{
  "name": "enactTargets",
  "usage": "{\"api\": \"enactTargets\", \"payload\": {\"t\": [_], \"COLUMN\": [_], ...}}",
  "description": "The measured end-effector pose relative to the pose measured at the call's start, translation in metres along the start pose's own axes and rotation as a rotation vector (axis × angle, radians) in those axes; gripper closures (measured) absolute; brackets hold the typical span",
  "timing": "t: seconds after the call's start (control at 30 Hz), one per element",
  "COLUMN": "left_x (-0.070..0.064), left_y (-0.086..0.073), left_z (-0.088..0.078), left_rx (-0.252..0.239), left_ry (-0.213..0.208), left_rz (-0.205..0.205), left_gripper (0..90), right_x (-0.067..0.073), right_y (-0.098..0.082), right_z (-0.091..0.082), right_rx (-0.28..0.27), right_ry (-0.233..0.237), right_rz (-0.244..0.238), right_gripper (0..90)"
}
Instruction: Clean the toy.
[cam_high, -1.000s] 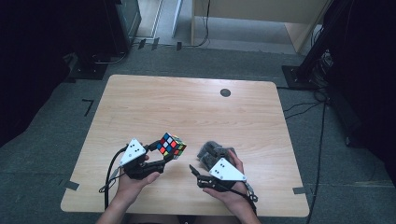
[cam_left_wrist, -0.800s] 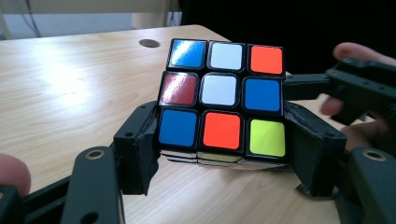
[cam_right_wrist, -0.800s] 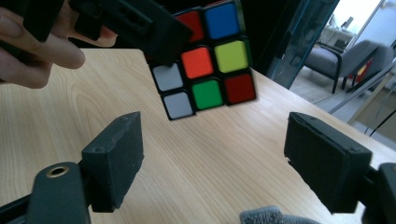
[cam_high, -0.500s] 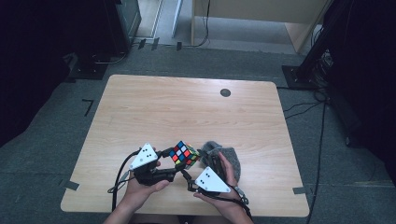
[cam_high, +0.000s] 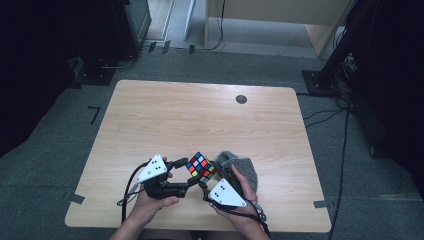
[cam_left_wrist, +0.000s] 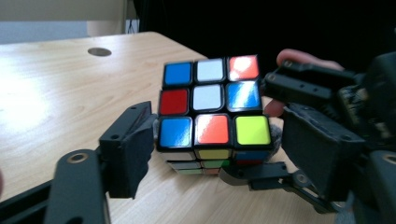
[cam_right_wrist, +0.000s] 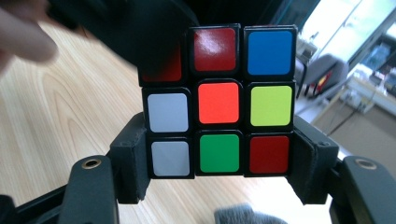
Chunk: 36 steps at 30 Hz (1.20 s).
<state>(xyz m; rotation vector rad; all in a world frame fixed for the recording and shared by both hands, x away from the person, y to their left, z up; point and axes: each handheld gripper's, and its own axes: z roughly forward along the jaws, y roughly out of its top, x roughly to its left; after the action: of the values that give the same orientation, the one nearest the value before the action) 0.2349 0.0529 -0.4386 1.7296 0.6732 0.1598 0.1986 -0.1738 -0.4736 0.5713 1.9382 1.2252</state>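
A scrambled Rubik's cube (cam_high: 201, 167) is held above the near edge of the wooden table (cam_high: 200, 115), between both hands. My right gripper (cam_right_wrist: 217, 163) has just been closing, and its pads now press on both sides of the cube's (cam_right_wrist: 219, 105) bottom row. My left gripper (cam_left_wrist: 215, 154) has just been opening. The cube (cam_left_wrist: 210, 107) sits between its jaws, with the left jaw close against it and a gap at the right jaw. In the high view the left gripper (cam_high: 186, 177) comes in from the left and the right gripper (cam_high: 210, 179) from below right.
A grey fuzzy cloth (cam_high: 243, 167) lies on the table under the right hand, just right of the cube. A small dark round hole (cam_high: 241, 99) marks the far side of the table. Cables trail from both grippers over the near edge.
The cube has shifted slightly right and nearer. The right gripper has come up to it and closed round its lower row, and the left gripper's jaws have parted.
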Motion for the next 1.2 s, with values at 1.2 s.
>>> {"api": "enactTargets", "payload": {"t": [1.2], "left_x": [-0.022], "left_y": [-0.036], "left_z": [0.012], "left_rx": [0.059], "left_ry": [0.205], "left_rz": [0.625], "left_gripper": [25.8], "right_x": [-0.026], "right_y": [0.022], "right_z": [-0.012], "right_rx": [0.162], "right_ry": [0.269], "right_rz": [0.505], "right_gripper": [34.5]}}
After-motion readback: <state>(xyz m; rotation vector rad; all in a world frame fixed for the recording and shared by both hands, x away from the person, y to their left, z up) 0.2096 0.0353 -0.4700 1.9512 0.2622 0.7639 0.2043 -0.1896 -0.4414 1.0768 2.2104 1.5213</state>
